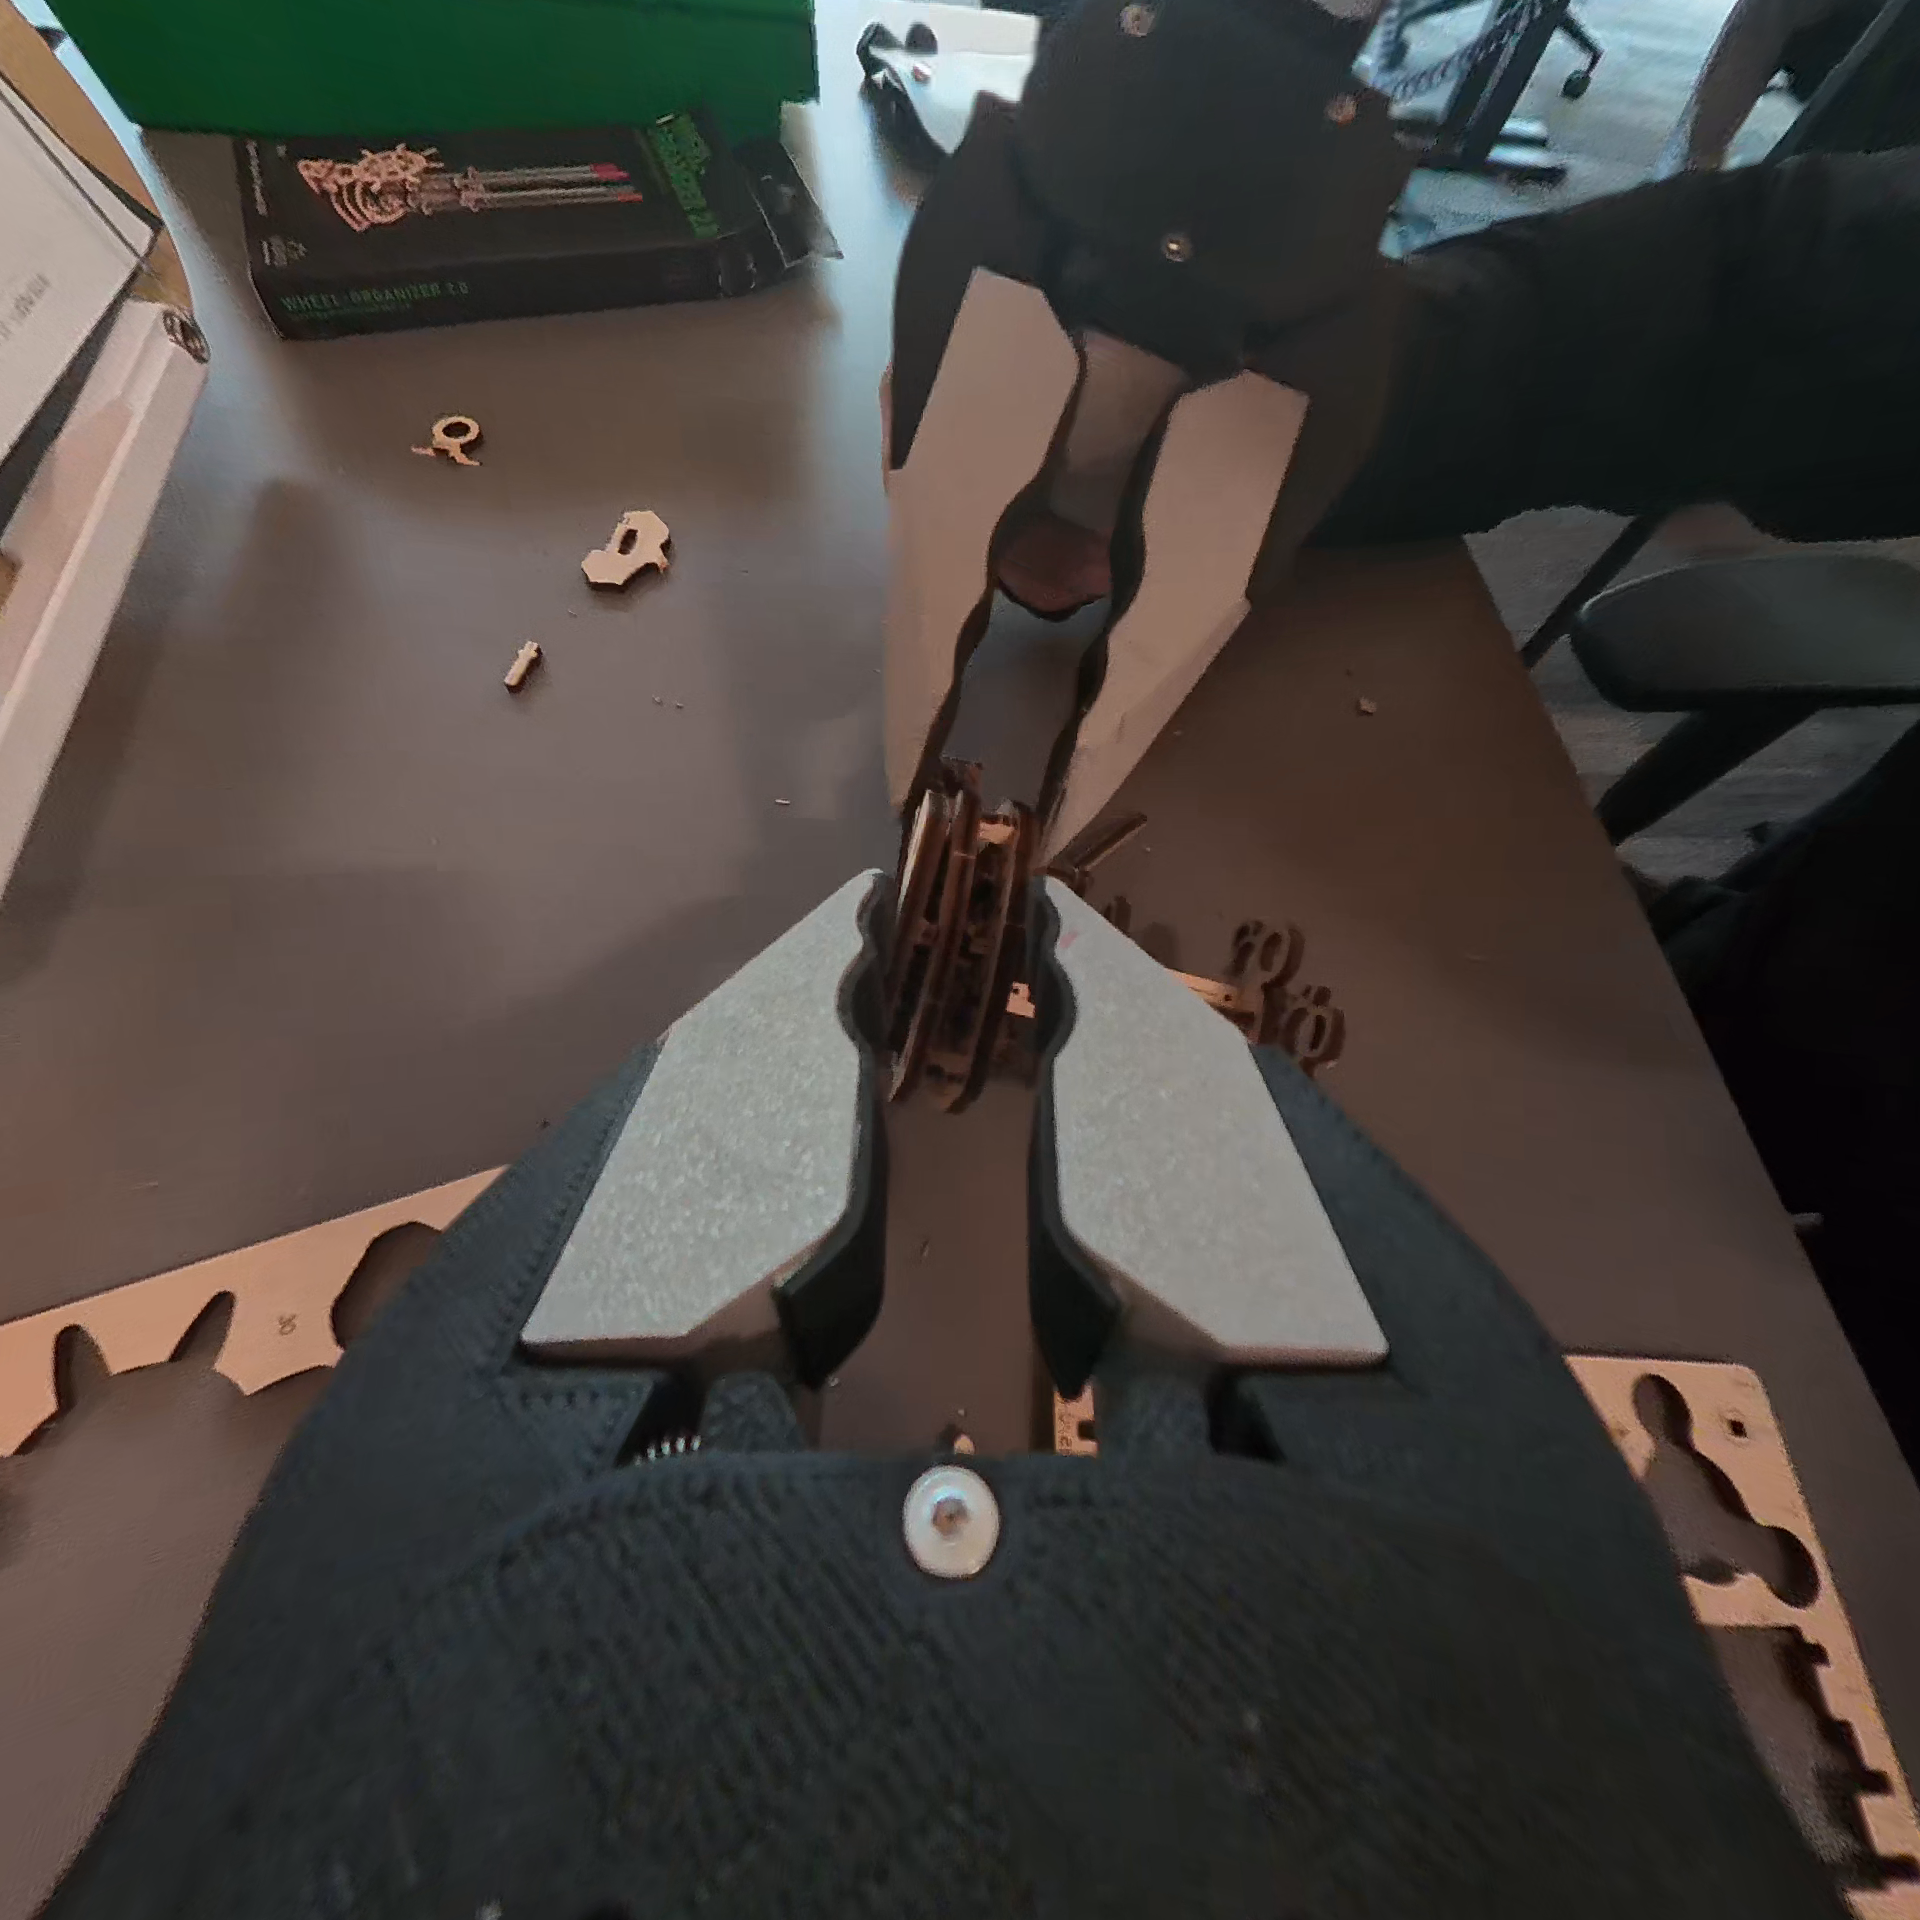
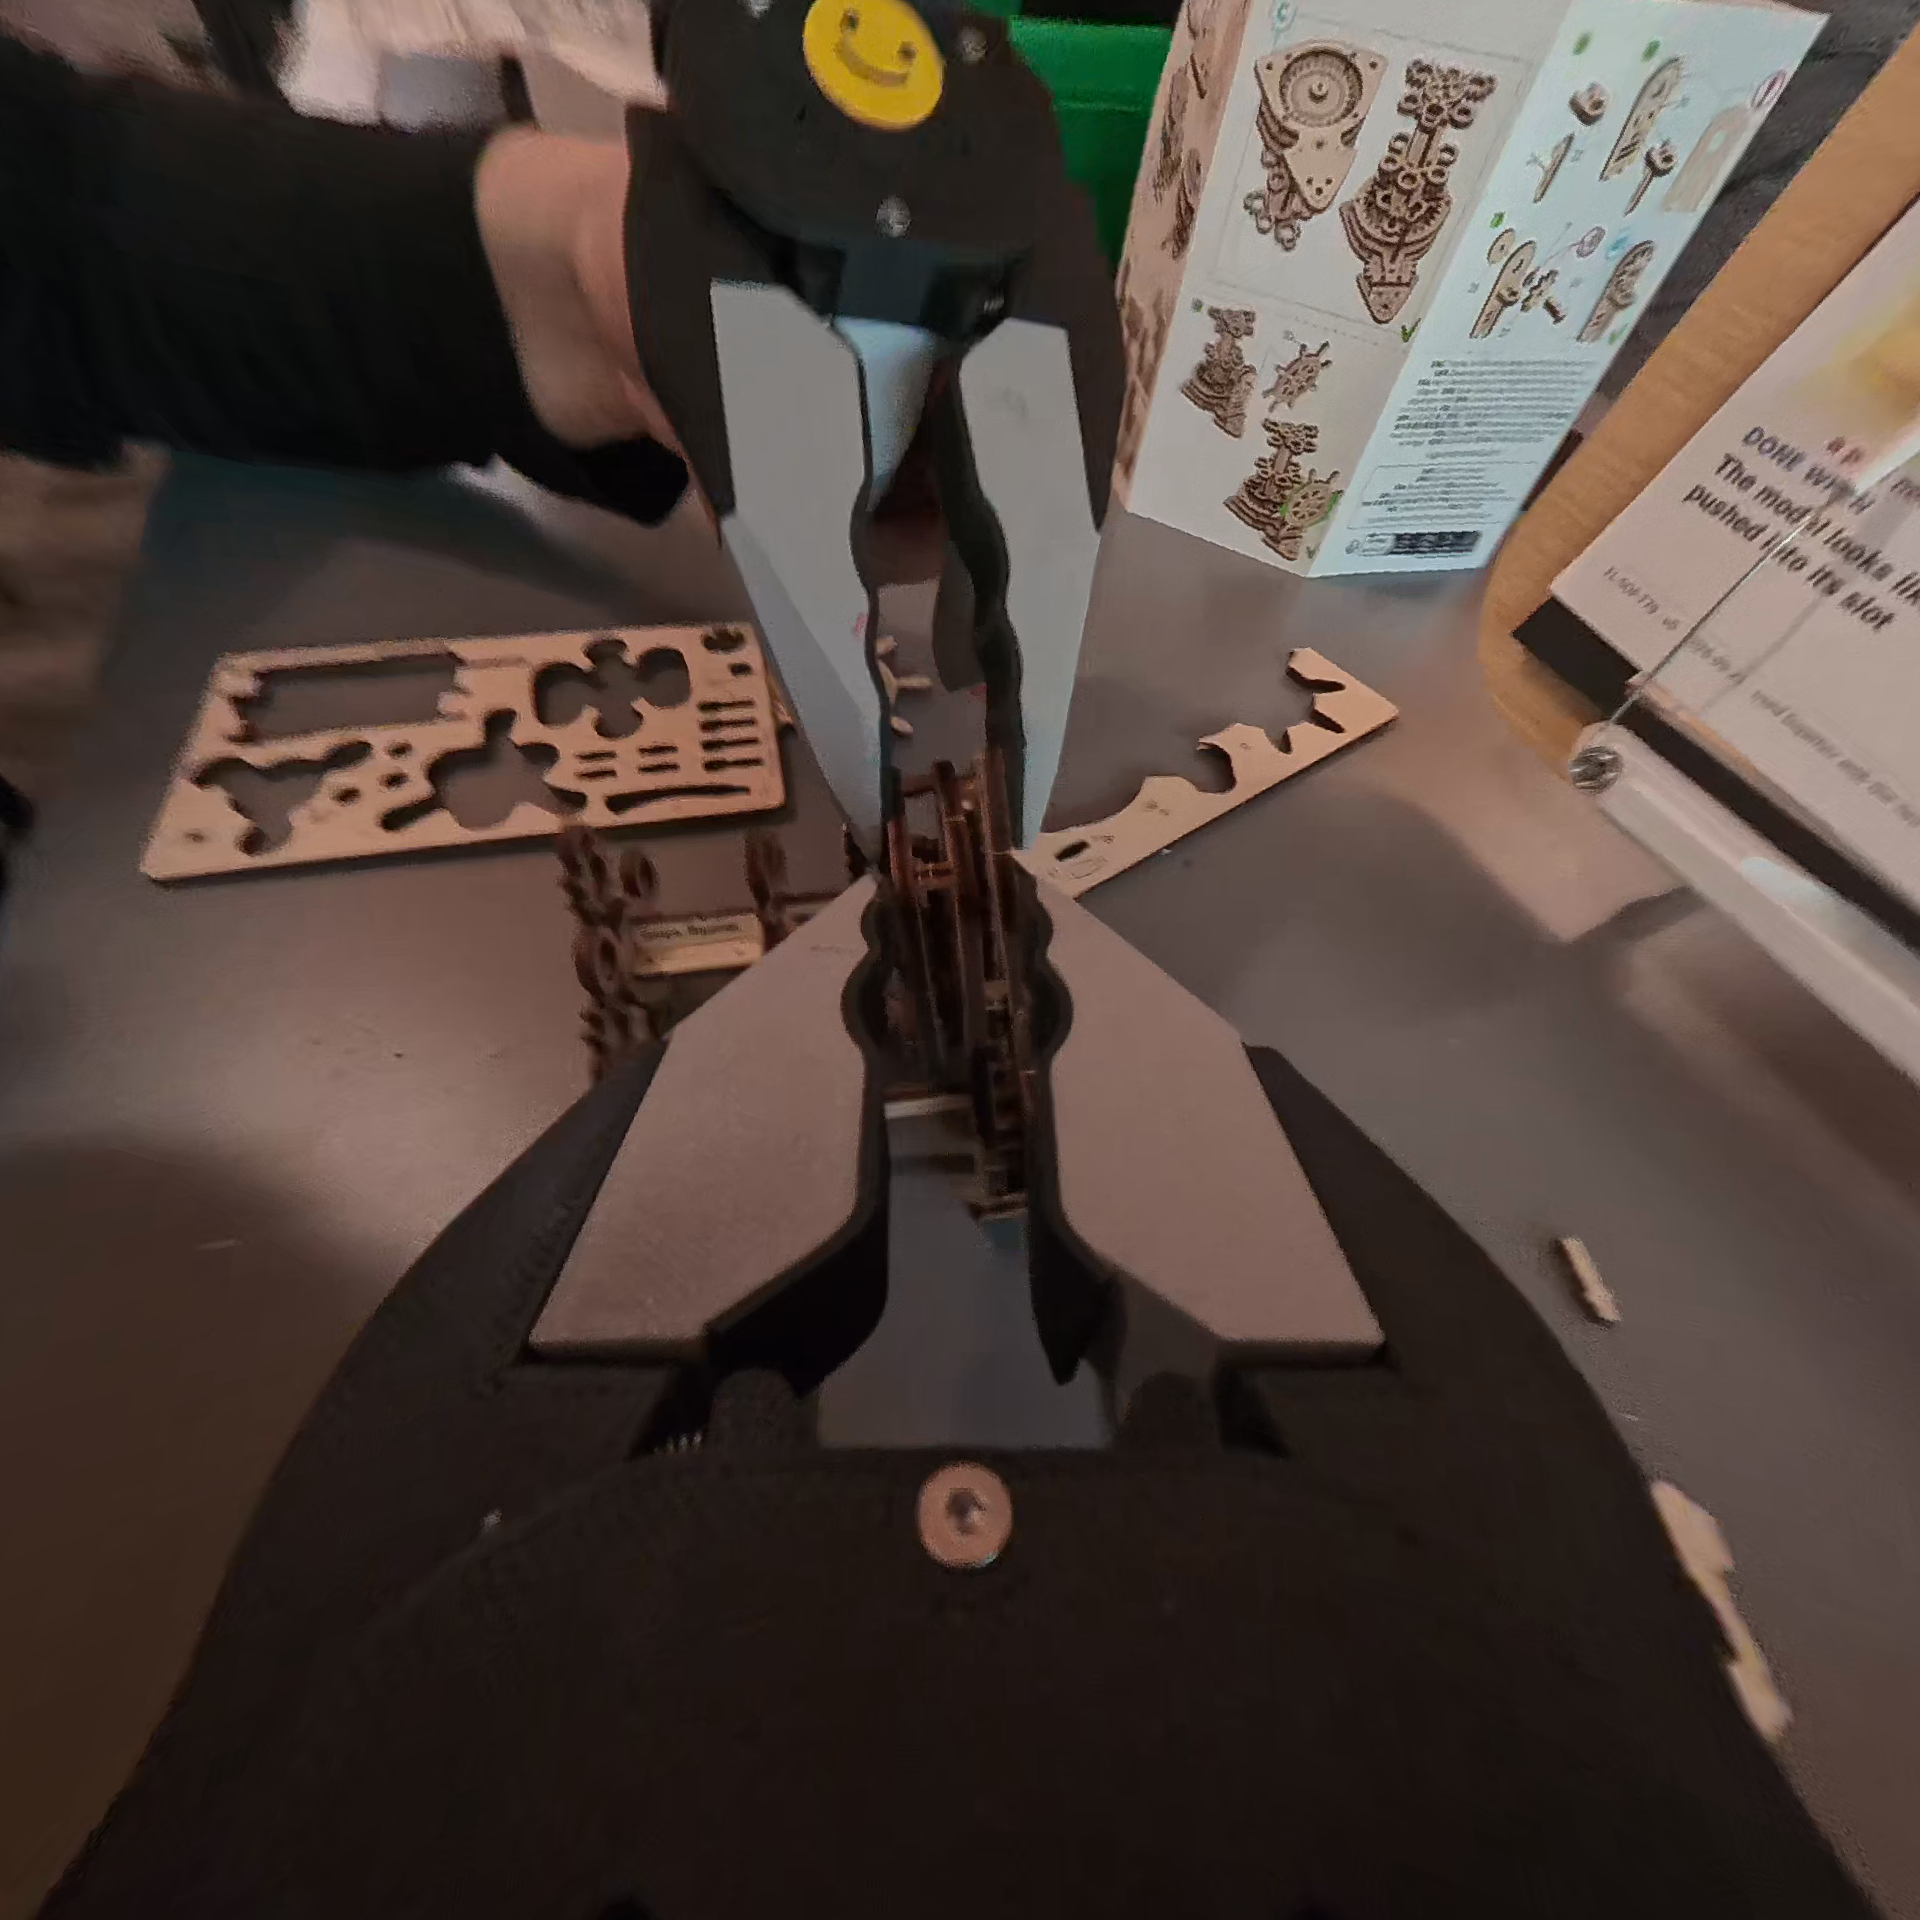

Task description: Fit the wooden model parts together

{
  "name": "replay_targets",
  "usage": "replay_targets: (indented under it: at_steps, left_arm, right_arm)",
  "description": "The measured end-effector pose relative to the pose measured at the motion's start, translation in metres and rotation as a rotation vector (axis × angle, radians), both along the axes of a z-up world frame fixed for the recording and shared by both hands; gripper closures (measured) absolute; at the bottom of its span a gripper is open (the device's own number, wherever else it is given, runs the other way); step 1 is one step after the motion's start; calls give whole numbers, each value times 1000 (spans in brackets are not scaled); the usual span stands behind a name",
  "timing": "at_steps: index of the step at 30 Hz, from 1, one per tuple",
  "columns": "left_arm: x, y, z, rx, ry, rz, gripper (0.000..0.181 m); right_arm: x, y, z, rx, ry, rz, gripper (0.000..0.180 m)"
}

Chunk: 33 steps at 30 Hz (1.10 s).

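Two tools meet tip to tip over a grey counter (image 1: 312, 935). The left tool (image 1: 961, 914) is closed on a layered wooden model assembly (image 1: 956, 966), held edge-on with its long axis along the fingers. The right tool (image 2: 956, 914) is clamped on the assembly's opposite end. Only the right wrist view shows the punched-out plywood sheet (image 2: 468, 748) and folded instruction leaflet (image 2: 1403, 291); the left shows loose wooden pieces (image 1: 623, 551).

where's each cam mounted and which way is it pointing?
Left wrist view: on the left gripper, looking along its grey jaws across the dark tabletop; opposite, the right gripper and a black-sleeved arm.
Right wrist view: on the right gripper, facing back; left gripper, a hand.
Shared: the layered brown wooden model assembly, clamped from both ends.
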State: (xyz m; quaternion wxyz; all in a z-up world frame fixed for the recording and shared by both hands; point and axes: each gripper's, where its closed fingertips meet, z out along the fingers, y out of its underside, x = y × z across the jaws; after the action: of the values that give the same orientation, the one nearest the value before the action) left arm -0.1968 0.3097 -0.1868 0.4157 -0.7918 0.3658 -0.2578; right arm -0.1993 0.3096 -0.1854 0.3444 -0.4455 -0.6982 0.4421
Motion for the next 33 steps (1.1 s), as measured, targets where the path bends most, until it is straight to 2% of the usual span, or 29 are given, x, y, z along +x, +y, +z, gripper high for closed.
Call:
replay_targets:
  at_steps: [2, 3, 7, 10, 14, 19, 33]
  left_arm:
    - [1, 0, -1, 49, 50, -8, 158]
    - [2, 0, 0, 70, 66, -12, 158]
    - [-7, 5, 4, 133, 118, 20, 158]
    - [-5, 3, 3, 151, 96, 5, 158]
    - [-1, 2, 5, 176, 109, -10, 157]
    - [4, 1, 5, 184, 112, -14, 157]
    - [1, 4, 3, 140, 84, 26, 157]
  right_arm:
    - [3, -2, 2, -110, -11, 48, 154]
    - [4, 1, 4, -128, -5, 48, 160]
    - [11, 9, 14, 38, 100, -4, 157]
    - [13, 3, 19, 168, 148, -9, 165]
    - [10, -4, 11, 154, 94, 6, 157]
    - [10, -3, 11, 116, 85, 6, 169]
    - [7, -1, 4, 161, 61, -25, 164]
